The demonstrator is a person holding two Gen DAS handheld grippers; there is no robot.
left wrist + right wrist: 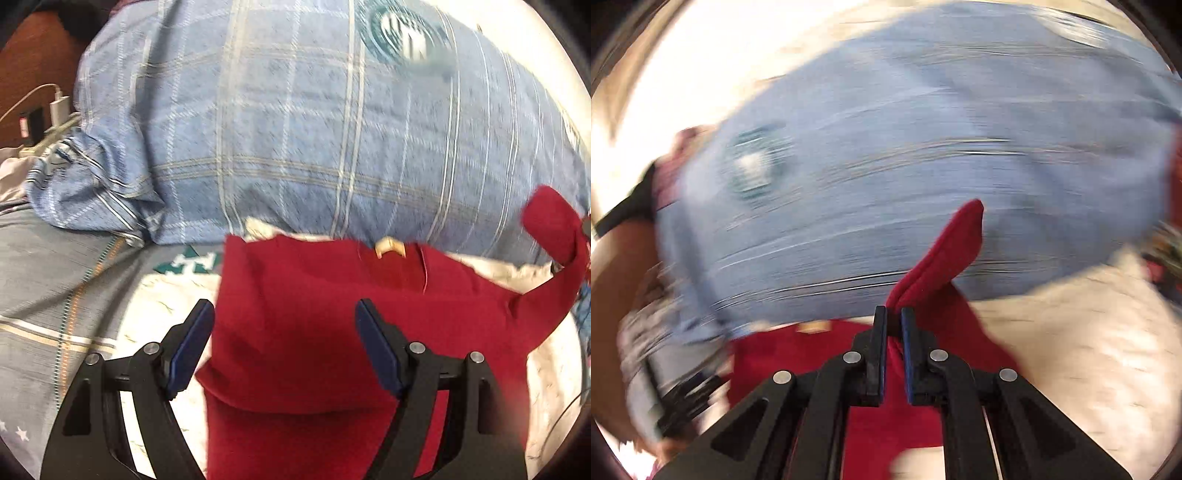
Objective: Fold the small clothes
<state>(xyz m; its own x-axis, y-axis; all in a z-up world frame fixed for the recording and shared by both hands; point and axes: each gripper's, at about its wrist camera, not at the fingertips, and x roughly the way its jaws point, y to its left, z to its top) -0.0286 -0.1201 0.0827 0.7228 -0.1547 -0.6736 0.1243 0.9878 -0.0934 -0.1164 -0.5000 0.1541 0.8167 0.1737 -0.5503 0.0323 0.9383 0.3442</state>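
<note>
Right hand-held gripper (894, 321) pinching red garment (945, 240)

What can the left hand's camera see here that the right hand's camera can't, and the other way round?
Only the left camera shows the open left gripper over the flat red garment, its neck label, and a white charger far left. Only the right camera shows the right gripper pinching a raised red sleeve; the view is heavily blurred. Both show the red garment and the blue checked pillow behind it.
</note>
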